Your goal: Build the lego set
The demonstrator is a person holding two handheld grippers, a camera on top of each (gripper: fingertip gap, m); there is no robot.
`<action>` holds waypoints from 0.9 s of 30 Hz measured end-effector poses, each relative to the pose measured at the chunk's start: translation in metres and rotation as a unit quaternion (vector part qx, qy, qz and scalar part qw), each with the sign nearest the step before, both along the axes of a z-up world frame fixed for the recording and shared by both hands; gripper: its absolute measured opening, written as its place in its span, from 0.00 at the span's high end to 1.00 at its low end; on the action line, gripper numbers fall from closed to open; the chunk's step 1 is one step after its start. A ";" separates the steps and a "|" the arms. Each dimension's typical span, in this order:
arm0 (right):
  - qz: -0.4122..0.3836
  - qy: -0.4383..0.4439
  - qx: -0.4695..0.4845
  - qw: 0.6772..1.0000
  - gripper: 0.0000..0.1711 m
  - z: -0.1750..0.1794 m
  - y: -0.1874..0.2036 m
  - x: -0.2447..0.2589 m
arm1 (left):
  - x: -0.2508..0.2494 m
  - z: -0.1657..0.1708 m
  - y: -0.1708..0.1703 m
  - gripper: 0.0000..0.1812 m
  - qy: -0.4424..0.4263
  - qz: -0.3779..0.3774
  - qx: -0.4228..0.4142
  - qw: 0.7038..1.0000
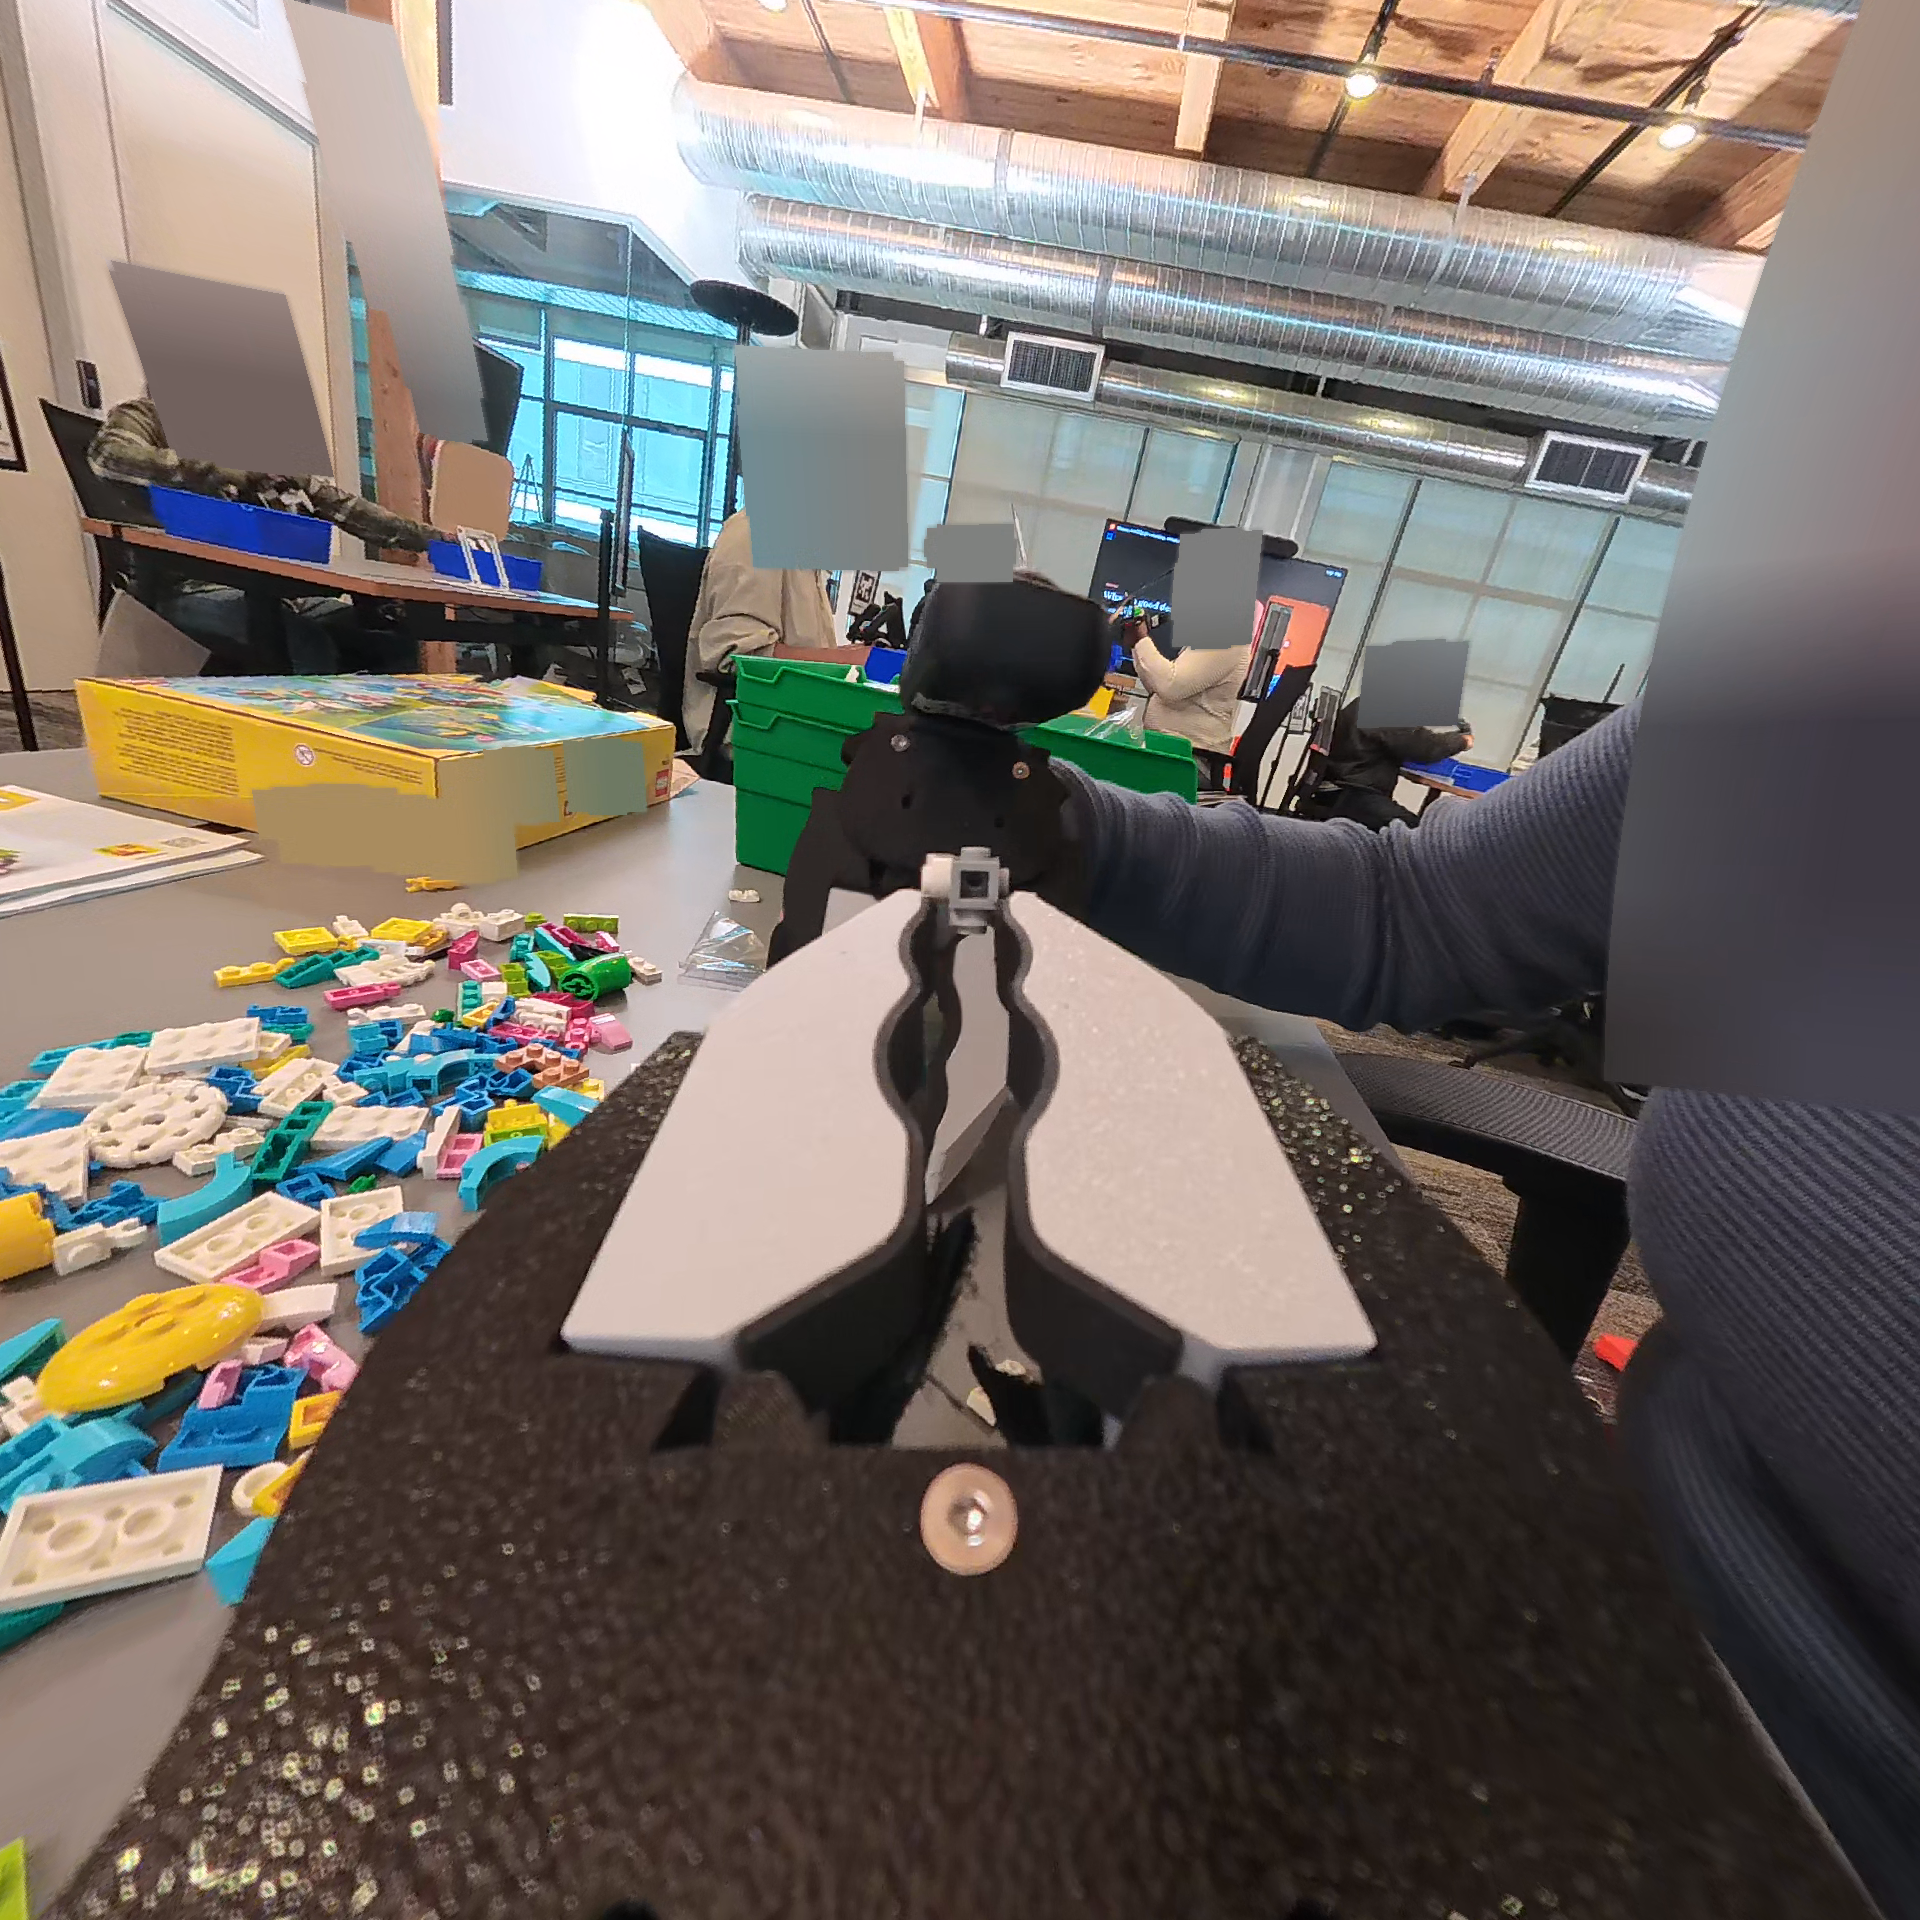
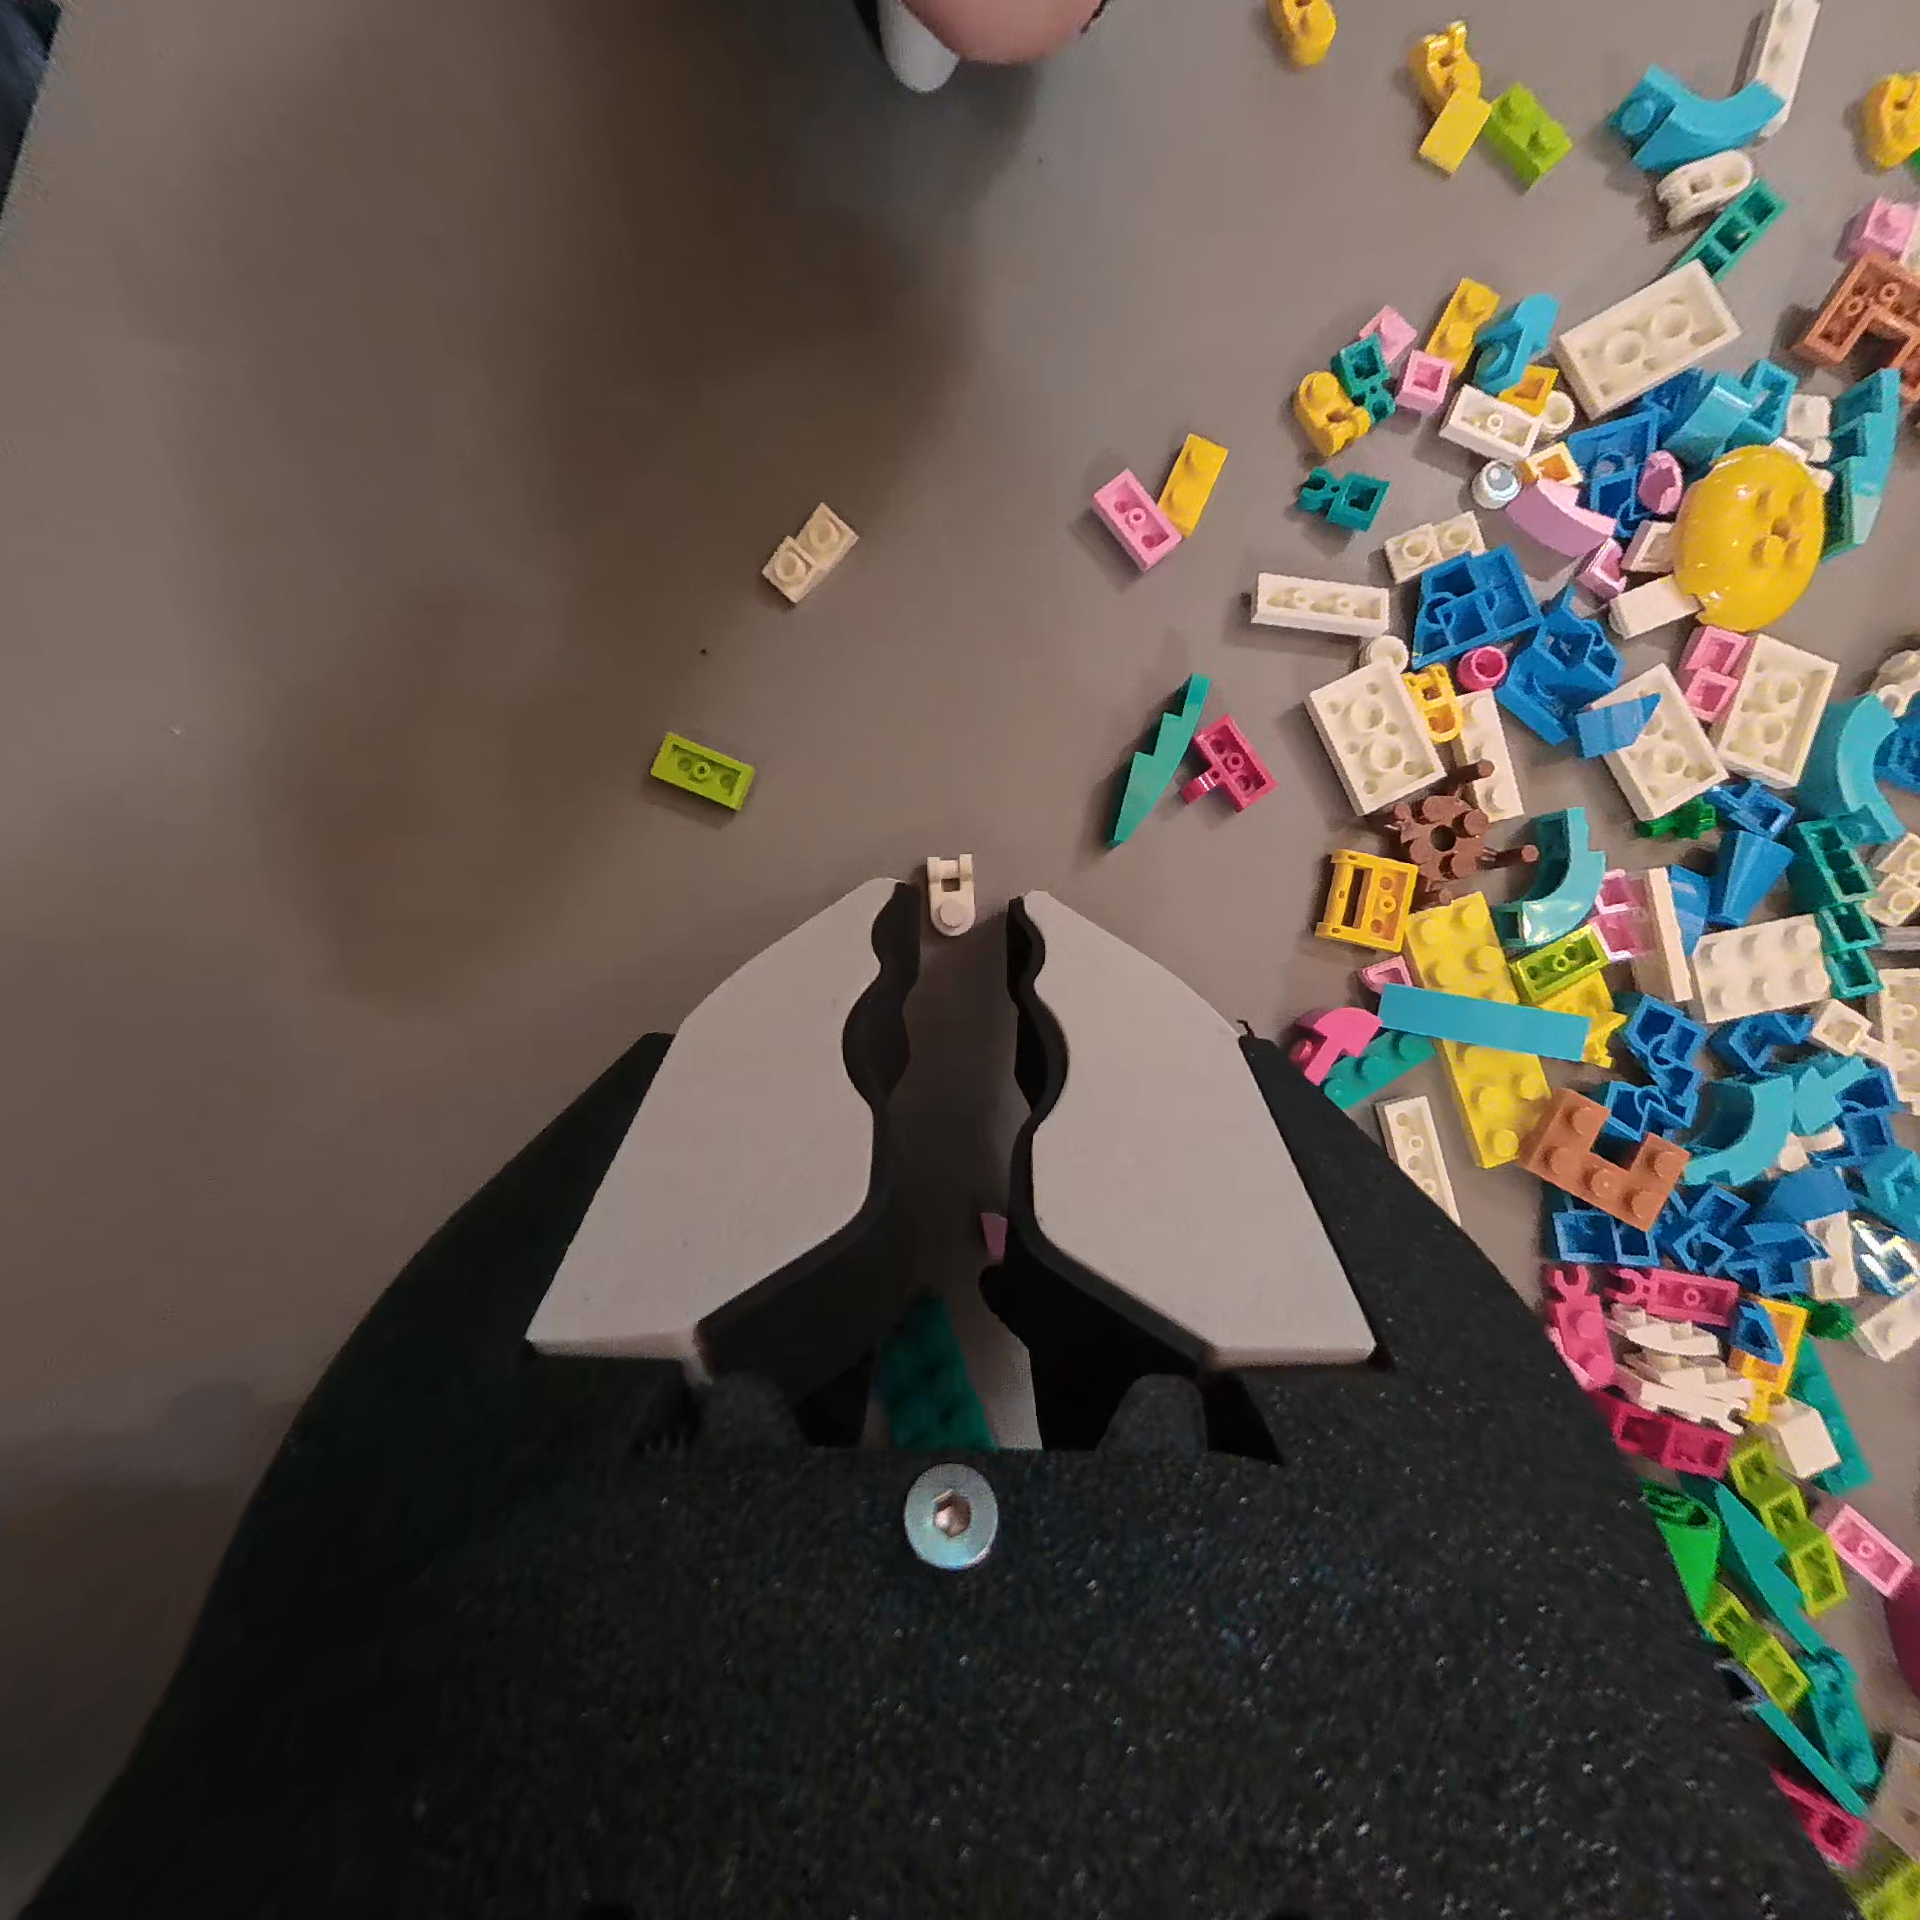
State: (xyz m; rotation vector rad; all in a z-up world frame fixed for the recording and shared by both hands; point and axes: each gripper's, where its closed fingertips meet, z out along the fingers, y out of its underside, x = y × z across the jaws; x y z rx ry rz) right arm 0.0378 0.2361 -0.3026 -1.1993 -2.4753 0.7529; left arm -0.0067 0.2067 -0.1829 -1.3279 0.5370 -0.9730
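Observation:
In the left wrist view my left gripper (image 1: 962,918) is shut on a small light grey Lego piece (image 1: 968,885) with a square hole, held up in the air above the grey table (image 1: 665,862). Beyond it, the black body of my right gripper (image 1: 935,790) shows, held by an arm in a blue sleeve. In the right wrist view my right gripper (image 2: 961,906) points down at the table (image 2: 416,520), open. A small white clip piece (image 2: 949,896) lies on the table between its fingertips, nearer the left one.
Loose coloured bricks are heaped at the left (image 1: 312,1091) and at the right (image 2: 1662,831). A lime plate (image 2: 702,771) and tan plates (image 2: 810,553) lie apart. A yellow box (image 1: 364,748), a booklet (image 1: 94,842) and green bins (image 1: 821,769) stand behind. The gap from one gripper's tips to the other's is roughly 12 cm.

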 end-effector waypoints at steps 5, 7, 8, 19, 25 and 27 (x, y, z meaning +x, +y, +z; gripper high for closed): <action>-0.005 0.003 0.003 1.000 0.91 0.002 0.001 0.000 | 0.001 0.000 -0.001 0.95 0.001 -0.006 -0.001 1.000; -0.008 0.003 0.018 1.000 0.92 0.001 0.004 -0.001 | 0.002 0.000 -0.001 0.95 0.001 -0.008 -0.001 1.000; -0.013 0.005 0.028 1.000 0.92 0.001 0.007 -0.003 | 0.002 0.000 -0.001 0.95 0.002 -0.009 -0.002 1.000; -0.108 0.050 0.030 0.992 0.92 0.009 0.003 -0.015 | 0.001 0.000 -0.001 0.95 0.001 -0.008 -0.002 1.000; -0.131 0.021 0.004 0.991 0.83 0.008 0.001 -0.022 | 0.001 0.000 -0.001 0.94 0.000 -0.010 -0.003 1.000; -0.130 0.011 0.003 0.992 0.81 0.007 0.003 -0.024 | 0.001 0.000 -0.002 0.94 0.001 -0.011 -0.003 1.000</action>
